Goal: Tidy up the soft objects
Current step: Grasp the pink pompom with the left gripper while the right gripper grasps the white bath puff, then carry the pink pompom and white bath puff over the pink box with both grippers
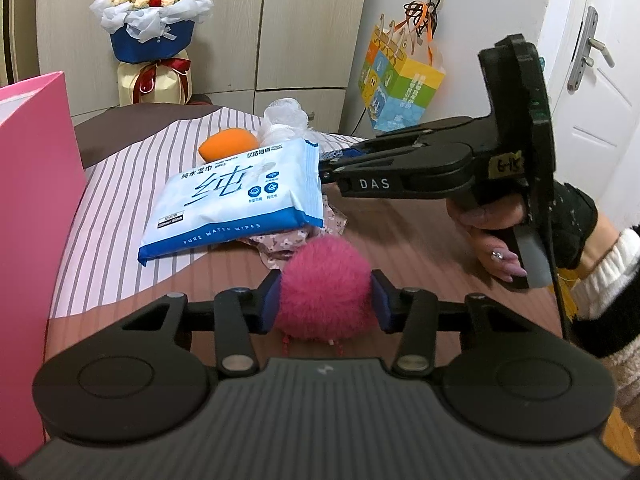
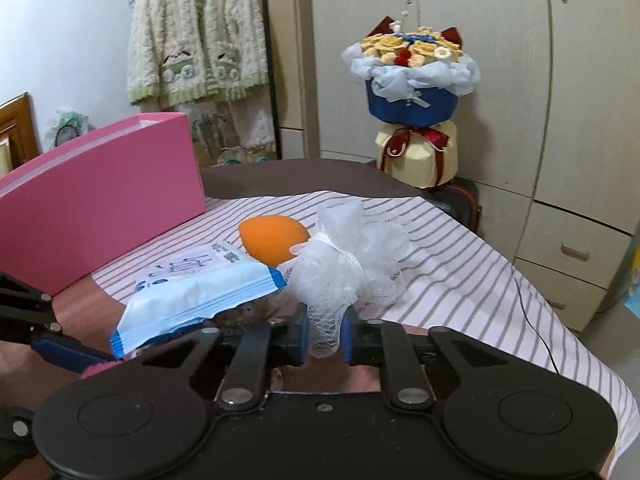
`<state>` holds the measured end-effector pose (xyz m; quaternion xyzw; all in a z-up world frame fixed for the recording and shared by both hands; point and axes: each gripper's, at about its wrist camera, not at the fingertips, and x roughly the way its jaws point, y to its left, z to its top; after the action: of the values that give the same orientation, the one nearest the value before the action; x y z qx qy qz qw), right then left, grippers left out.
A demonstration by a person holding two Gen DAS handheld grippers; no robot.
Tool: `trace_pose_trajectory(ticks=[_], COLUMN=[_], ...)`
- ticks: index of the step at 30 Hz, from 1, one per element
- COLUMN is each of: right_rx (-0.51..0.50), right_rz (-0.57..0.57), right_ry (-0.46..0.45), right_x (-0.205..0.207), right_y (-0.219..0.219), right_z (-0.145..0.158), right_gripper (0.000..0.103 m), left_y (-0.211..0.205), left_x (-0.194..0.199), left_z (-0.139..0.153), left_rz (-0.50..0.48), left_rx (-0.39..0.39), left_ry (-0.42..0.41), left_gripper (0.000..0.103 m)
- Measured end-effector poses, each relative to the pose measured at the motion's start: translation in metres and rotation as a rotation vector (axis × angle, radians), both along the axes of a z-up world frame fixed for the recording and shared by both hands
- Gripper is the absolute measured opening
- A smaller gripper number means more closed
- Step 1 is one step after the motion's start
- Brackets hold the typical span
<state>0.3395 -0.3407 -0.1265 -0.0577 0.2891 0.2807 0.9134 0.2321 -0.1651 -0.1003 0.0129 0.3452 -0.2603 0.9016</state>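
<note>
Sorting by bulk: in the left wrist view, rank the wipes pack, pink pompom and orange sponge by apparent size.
1. wipes pack
2. pink pompom, though nearness to the camera inflates it
3. orange sponge, farthest and partly hidden

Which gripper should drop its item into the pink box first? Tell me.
Left, probably. The left gripper is shut on the pink pompom, and the pink box stands right at its left side. The right gripper, shut on the white mesh puff, sits farther away.
</note>
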Motion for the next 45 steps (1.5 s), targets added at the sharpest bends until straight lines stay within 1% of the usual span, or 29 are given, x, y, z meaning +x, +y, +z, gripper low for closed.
trace_pose_trajectory(ticks=[4, 14, 20, 25, 30, 37, 40, 45], right_rx=[-0.025, -0.080, -0.105, -0.106, -0.109, -0.106, -0.098, -0.058], right_rz=[-0.053, -0.183, -0.238, -0.292, -0.300, -0.286, -0.275, -0.262], right_ry=[-0.007, -0.013, -0.029, -0.015, -0.017, -0.004, 0.019, 0.099], right_x=[-0.011, -0.045, -0.067, -0.084, -0.107, -0.142, -0.157, -0.175], right_y=[0.002, 0.000, -0.004, -0.008, -0.007, 0.005, 0.012, 0.021], right_z=[0.002, 0.006, 0.009, 0.012, 0.014, 0.023, 0.027, 0.030], right_gripper=[0.012, 0.010, 0.010, 0.009, 0.008, 0.008, 0.008, 0.008], left_y=[0.002, 0.019, 0.028, 0.036, 0.046, 0.057, 0.064, 0.076], left_x=[-0.001, -0.008, -0.016, -0.025, -0.035, -0.054, -0.062, -0.072], left_z=[0.001, 0.004, 0.009, 0.012, 0.014, 0.020, 0.022, 0.022], left_rz=[0.006, 0.041, 0.057, 0.063, 0.074, 0.064, 0.058, 0.037], left_rx=[-0.003, -0.040, -0.044, -0.052, -0.062, -0.046, -0.041, -0.046], left_ry=[0.002, 0.026, 0.008, 0.010, 0.015, 0.021, 0.033, 0.088], left_gripper=[0.044, 0.041, 0.040, 0.040, 0.040, 0.040, 0.040, 0.040])
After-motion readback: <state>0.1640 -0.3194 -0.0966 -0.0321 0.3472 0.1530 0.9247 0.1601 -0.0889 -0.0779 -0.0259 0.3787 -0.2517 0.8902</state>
